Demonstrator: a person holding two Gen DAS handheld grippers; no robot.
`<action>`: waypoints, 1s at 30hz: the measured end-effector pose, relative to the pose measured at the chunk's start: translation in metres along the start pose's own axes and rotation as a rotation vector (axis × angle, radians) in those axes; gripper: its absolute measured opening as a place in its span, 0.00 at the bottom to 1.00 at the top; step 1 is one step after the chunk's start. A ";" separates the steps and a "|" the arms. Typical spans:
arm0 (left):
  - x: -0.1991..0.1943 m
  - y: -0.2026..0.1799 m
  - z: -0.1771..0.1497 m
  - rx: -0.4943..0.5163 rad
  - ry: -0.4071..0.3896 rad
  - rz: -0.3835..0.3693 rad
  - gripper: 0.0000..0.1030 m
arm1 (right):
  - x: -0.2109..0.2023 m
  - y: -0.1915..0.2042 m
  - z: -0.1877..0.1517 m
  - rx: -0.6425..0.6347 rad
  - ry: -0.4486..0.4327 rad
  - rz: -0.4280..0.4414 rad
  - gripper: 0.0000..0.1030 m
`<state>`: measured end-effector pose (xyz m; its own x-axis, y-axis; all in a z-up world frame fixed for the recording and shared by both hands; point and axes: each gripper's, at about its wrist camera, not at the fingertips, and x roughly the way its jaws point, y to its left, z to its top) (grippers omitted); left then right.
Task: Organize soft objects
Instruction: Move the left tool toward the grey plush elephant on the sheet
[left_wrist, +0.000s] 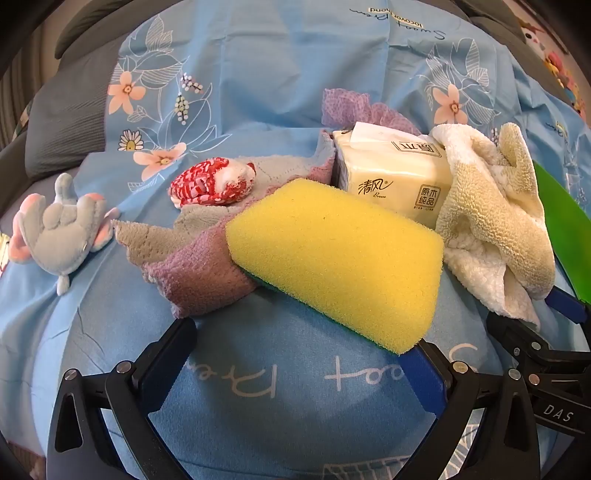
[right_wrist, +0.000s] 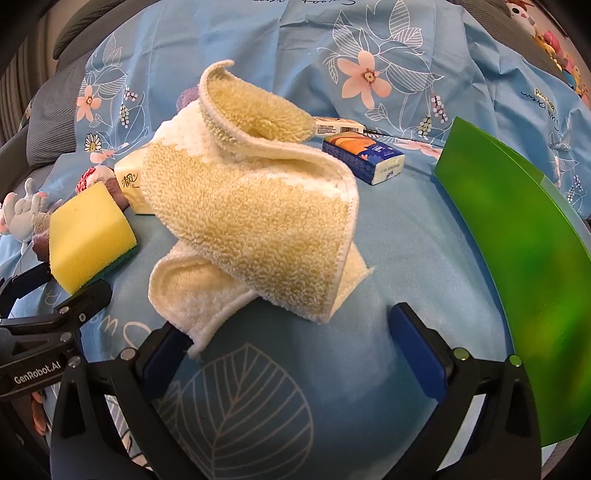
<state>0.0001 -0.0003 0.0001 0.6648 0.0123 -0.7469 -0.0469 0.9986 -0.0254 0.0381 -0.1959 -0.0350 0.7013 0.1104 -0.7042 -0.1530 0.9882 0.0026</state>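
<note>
Scanning left to right: left gripper (left_wrist: 299, 354) gaped empty below yellow sponge (left_wrist: 334, 258) at frame centre — light, squashy, pinch its long sides. Right gripper (right_wrist: 291, 339) released too, under limp cream towel (right_wrist: 251, 206); grab a fold.

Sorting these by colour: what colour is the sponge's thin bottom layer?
Green, under the yellow foam of the sponge; it shows best in the right wrist view.

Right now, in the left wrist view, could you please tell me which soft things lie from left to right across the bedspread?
Grey elephant plush → red-and-white bundle → yellow sponge → cream towel → green board at the right edge.
</note>
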 end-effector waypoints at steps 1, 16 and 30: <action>0.000 0.000 0.000 -0.002 0.000 -0.002 1.00 | 0.000 0.000 0.000 0.000 0.000 0.000 0.99; 0.000 0.001 0.000 -0.006 0.001 -0.003 1.00 | 0.001 0.001 0.000 -0.003 0.003 -0.003 0.99; -0.025 0.016 0.003 -0.026 0.072 -0.064 1.00 | -0.019 0.006 0.000 0.074 0.002 0.142 0.99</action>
<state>-0.0149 0.0154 0.0200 0.6120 -0.0565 -0.7888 -0.0260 0.9955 -0.0914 0.0239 -0.1919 -0.0213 0.6752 0.2494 -0.6943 -0.1985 0.9678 0.1546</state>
